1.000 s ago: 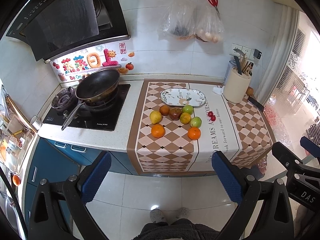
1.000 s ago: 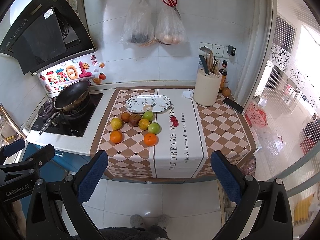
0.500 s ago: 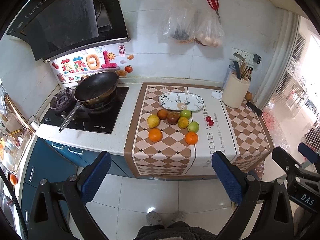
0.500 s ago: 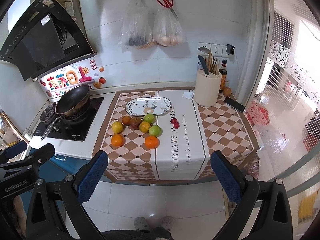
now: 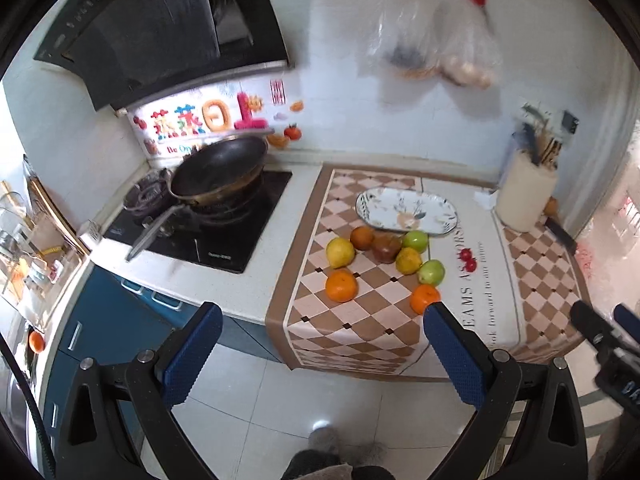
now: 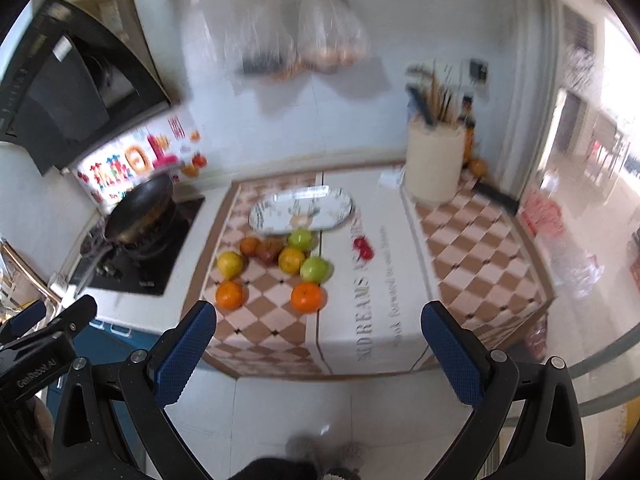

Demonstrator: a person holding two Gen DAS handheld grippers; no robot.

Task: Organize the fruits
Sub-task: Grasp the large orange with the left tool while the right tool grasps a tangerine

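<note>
Several fruits lie in a loose cluster on the checkered cloth [image 5: 360, 320]: two oranges [image 5: 341, 285] [image 5: 425, 298], two green apples [image 5: 432, 271], yellow and brown fruits [image 5: 340, 251], and small red cherries [image 5: 467, 259]. An empty oval patterned plate [image 5: 406, 212] sits just behind them; it also shows in the right wrist view [image 6: 300, 210]. My left gripper [image 5: 320, 356] is open and empty, held in front of the counter. My right gripper [image 6: 318, 354] is open and empty, also short of the counter edge.
A wok [image 5: 220, 176] sits on the stove at the left. A cream utensil holder [image 5: 526, 196] stands at the back right with a dark phone [image 5: 560, 234] beside it. Plastic bags [image 5: 436, 48] hang on the wall. Tiled floor lies below both grippers.
Both grippers have moved forward toward the counter; the fruits and plate now look larger and nearer. Both stay open. The fruits have not moved.
</note>
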